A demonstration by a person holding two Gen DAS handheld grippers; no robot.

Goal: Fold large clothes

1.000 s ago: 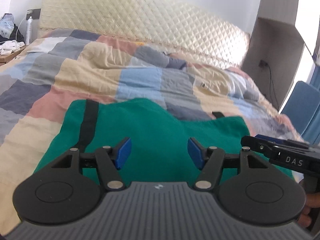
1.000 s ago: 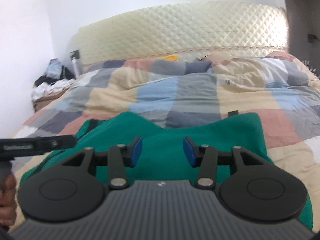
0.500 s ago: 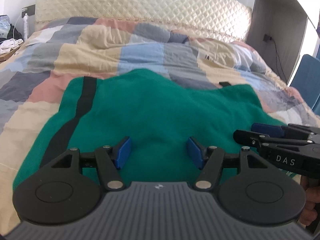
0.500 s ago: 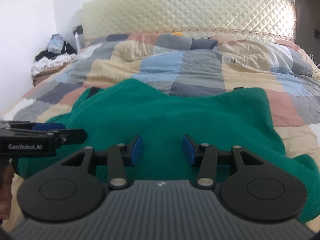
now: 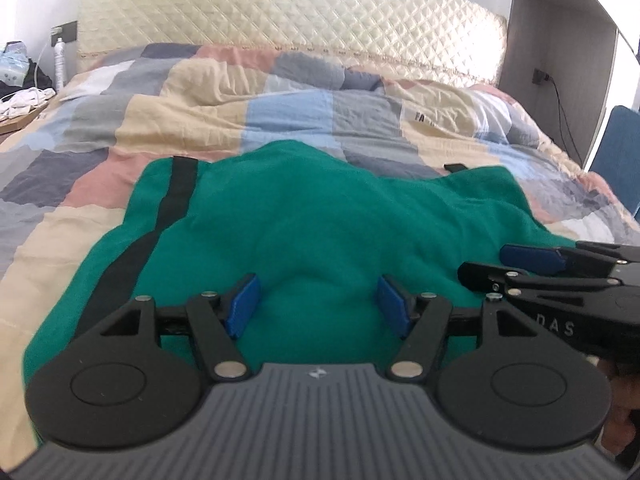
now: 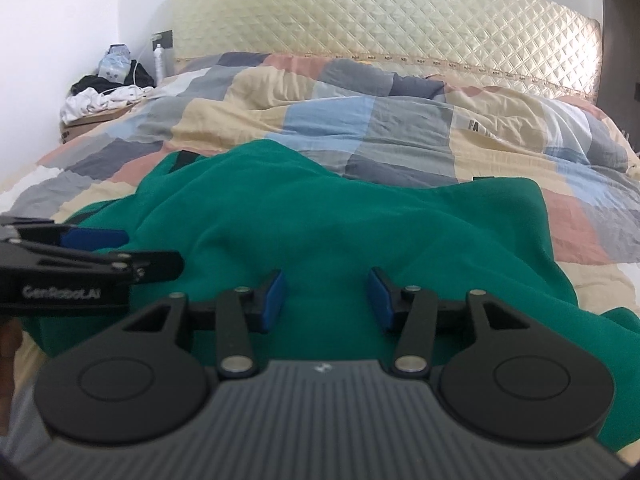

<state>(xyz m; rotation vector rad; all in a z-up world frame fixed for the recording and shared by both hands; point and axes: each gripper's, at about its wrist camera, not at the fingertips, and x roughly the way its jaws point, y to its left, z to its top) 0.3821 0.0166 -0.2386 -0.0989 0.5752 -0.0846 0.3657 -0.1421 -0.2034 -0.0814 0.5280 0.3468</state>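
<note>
A large green garment (image 5: 320, 216) with a black stripe (image 5: 176, 188) along its left side lies spread on the patchwork quilt; it also shows in the right wrist view (image 6: 360, 224). My left gripper (image 5: 316, 308) is open and empty, low over the garment's near part. My right gripper (image 6: 326, 298) is open and empty, also over the near part. Each gripper shows at the edge of the other's view: the right one (image 5: 532, 264) at right, the left one (image 6: 100, 248) at left.
The bed's patchwork quilt (image 5: 280, 92) is rumpled behind the garment, with a quilted cream headboard (image 5: 300, 12). A cluttered bedside box (image 6: 100, 108) stands at the left. A blue chair (image 5: 620, 140) and a grey cabinet (image 5: 560, 40) stand at the right.
Both grippers have moved forward and lower over the green garment, which now fills more of each view. Both jaws stay open.
</note>
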